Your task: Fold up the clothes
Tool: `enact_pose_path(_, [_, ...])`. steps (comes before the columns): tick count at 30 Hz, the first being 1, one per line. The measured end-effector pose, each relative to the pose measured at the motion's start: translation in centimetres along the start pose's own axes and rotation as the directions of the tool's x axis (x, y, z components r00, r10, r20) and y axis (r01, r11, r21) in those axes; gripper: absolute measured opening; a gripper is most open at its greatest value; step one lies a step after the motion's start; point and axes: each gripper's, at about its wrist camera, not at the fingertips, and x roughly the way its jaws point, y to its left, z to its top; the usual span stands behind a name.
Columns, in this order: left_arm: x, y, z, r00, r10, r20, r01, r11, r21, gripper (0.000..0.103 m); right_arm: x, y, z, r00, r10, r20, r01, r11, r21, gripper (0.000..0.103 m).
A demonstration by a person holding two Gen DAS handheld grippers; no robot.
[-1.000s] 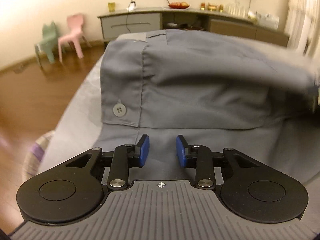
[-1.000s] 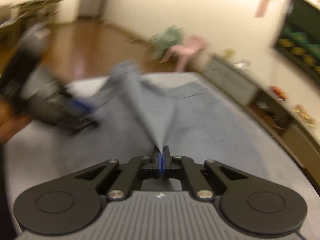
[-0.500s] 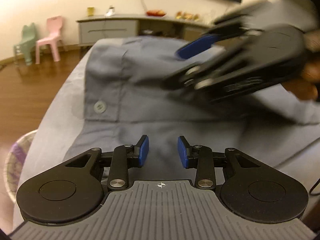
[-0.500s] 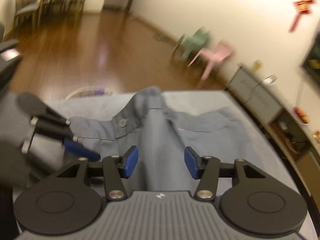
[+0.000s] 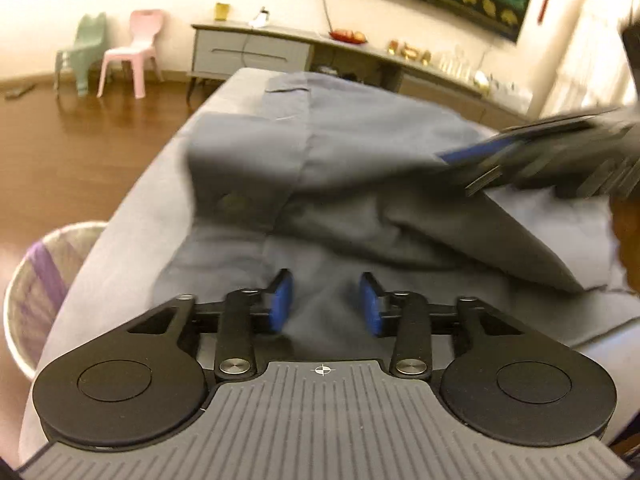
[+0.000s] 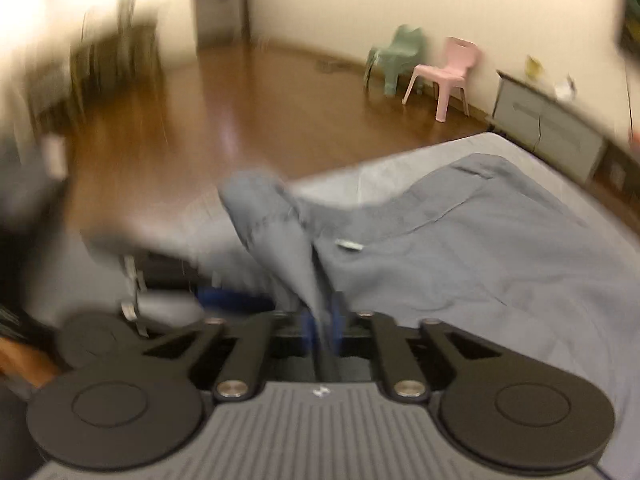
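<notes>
A grey button-up shirt [image 5: 360, 152] lies spread on a grey-covered surface [image 5: 132, 240]. My left gripper [image 5: 325, 302] hovers open just over the shirt's near edge, with only cloth below its blue pads. My right gripper [image 6: 321, 322] is shut on a raised fold of the shirt [image 6: 280, 232], which peaks up from its pads. In the left wrist view the right gripper [image 5: 460, 160] shows as a blur at the right, above the shirt. The right wrist view is blurred, and the left gripper [image 6: 228, 300] appears low at its left.
A round woven basket [image 5: 36, 292] stands on the wooden floor left of the surface. A pink chair [image 5: 132, 52] and a green chair [image 5: 84, 52] stand by the far wall, beside a grey sideboard [image 5: 256, 50]. A hand [image 6: 24, 364] holds the left gripper.
My right gripper let go of the cloth half a second ago and has now shut on a fold of the shirt again, farther right. The left gripper stayed open.
</notes>
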Motion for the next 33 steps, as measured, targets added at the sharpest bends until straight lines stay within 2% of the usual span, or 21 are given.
enact_pose_path(1, [-1.0, 0.5, -0.1, 1.0, -0.019, 0.013, 0.02, 0.999, -0.046, 0.04, -1.5, -1.3, -1.2, 1.0, -0.018, 0.009, 0.017, 0.999, 0.031, 0.021])
enact_pose_path(4, [-4.1, 1.5, 0.3, 0.994, -0.068, 0.09, 0.084, 0.98, -0.179, 0.046, -6.0, -5.3, -4.9, 0.997, -0.072, 0.033, 0.068, 0.99, 0.123, 0.037])
enact_pose_path(6, [-5.8, 1.5, 1.0, 0.984, -0.094, 0.149, 0.129, 0.961, -0.246, 0.067, -8.9, -8.0, -7.3, 0.993, -0.11, 0.047, 0.099, 0.978, 0.184, 0.042])
enact_pose_path(8, [-6.0, 1.3, 2.2, 0.981, -0.111, 0.162, 0.157, 0.94, -0.304, 0.081, -11.9, -10.7, -9.8, 0.987, -0.148, 0.057, 0.129, 0.961, 0.245, 0.044])
enact_pose_path(10, [-5.2, 0.9, 3.5, 0.986, -0.095, 0.137, 0.137, 0.928, -0.346, 0.081, -14.1, -12.7, -12.5, 0.98, -0.191, 0.048, 0.17, 0.944, 0.283, 0.043])
enact_pose_path(13, [-3.9, 0.1, 4.6, 0.995, -0.039, 0.089, 0.071, 0.917, -0.393, 0.081, -14.1, -12.9, -16.0, 0.961, -0.276, 0.003, 0.267, 0.934, 0.239, 0.047])
enact_pose_path(16, [-2.3, -0.5, 5.2, 0.999, 0.009, 0.036, 0.006, 0.911, -0.413, 0.081, -13.8, -12.2, -18.2, 0.945, -0.327, -0.011, 0.324, 0.93, 0.171, 0.058])
enact_pose_path(17, [-1.4, -0.6, 5.3, 1.0, 0.029, 0.011, -0.022, 0.914, -0.406, 0.077, -13.5, -11.9, -18.6, 0.945, -0.327, -0.017, 0.326, 0.936, 0.134, 0.062])
enact_pose_path(19, [0.5, -0.6, 5.3, 0.998, 0.05, -0.037, -0.06, 0.916, -0.397, 0.027, -12.8, -11.5, -19.2, 0.945, -0.325, -0.03, 0.326, 0.944, 0.054, 0.071])
enact_pose_path(20, [1.2, -0.5, 5.3, 0.998, 0.037, -0.043, -0.051, 0.919, -0.39, 0.0, -12.8, -11.2, -19.3, 0.946, -0.323, -0.032, 0.324, 0.945, 0.037, 0.069])
enact_pose_path(21, [0.3, -0.6, 5.1, 0.999, -0.026, 0.025, 0.034, 0.925, -0.377, 0.0, -13.0, -11.1, -19.4, 0.948, -0.316, -0.033, 0.317, 0.948, 0.032, 0.052])
enact_pose_path(22, [-1.8, -0.8, 4.7, 0.98, -0.13, 0.15, 0.176, 0.921, -0.347, 0.0, -13.2, -11.0, -19.4, 0.95, -0.309, -0.033, 0.31, 0.95, 0.027, 0.028])
enact_pose_path(23, [-3.4, -0.2, 3.6, 0.954, -0.209, 0.217, 0.273, 0.902, -0.333, 0.0, -13.4, -10.8, -19.5, 0.953, -0.302, -0.033, 0.303, 0.953, 0.021, 0.002])
enact_pose_path(25, [-5.9, 1.9, 0.3, 0.908, -0.322, 0.268, 0.402, 0.847, -0.348, 0.0, -13.8, -10.6, -19.6, 0.957, -0.289, -0.034, 0.289, 0.957, 0.011, 0.0])
enact_pose_path(26, [-6.0, 3.3, -1.2, 0.918, -0.312, 0.245, 0.388, 0.83, -0.399, 0.0, -14.0, -10.4, -19.6, 0.959, -0.282, -0.035, 0.282, 0.959, 0.006, 0.0])
enact_pose_path(27, [-5.4, 4.8, -2.8, 0.951, -0.254, 0.179, 0.31, 0.82, -0.482, 0.0, -14.3, -10.3, -19.7, 0.961, -0.275, -0.035, 0.275, 0.962, 0.001, 0.0])
enact_pose_path(28, [-5.0, 6.1, -4.0, 0.97, -0.204, 0.135, 0.245, 0.801, -0.546, 0.0, -14.5, -10.2, -19.8, 0.963, -0.268, -0.036, 0.268, 0.964, -0.004, 0.0])
enact_pose_path(29, [-5.0, 6.9, -4.7, 0.978, -0.168, 0.122, 0.208, 0.778, -0.593, 0.0, -14.3, -10.2, -20.2, 0.965, -0.259, -0.048, 0.259, 0.966, -0.008, 0.0])
enact_pose_path(31, [-5.8, 7.2, -5.1, 0.979, -0.142, 0.148, 0.204, 0.745, -0.635, 0.003, -14.2, -9.8, -20.4, 0.971, -0.233, -0.046, 0.234, 0.972, 0.005, 0.003])
enact_pose_path(32, [-6.1, 6.9, -4.9, 0.98, -0.131, 0.15, 0.197, 0.746, -0.636, 0.011, -14.2, -9.5, -20.4, 0.975, -0.219, -0.04, 0.22, 0.975, 0.013, 0.006])
enact_pose_path(33, [-6.2, 6.4, -4.5, 0.983, -0.118, 0.139, 0.18, 0.758, -0.627, 0.026, -14.2, -9.2, -20.4, 0.978, -0.205, -0.035, 0.206, 0.978, 0.022, 0.011])
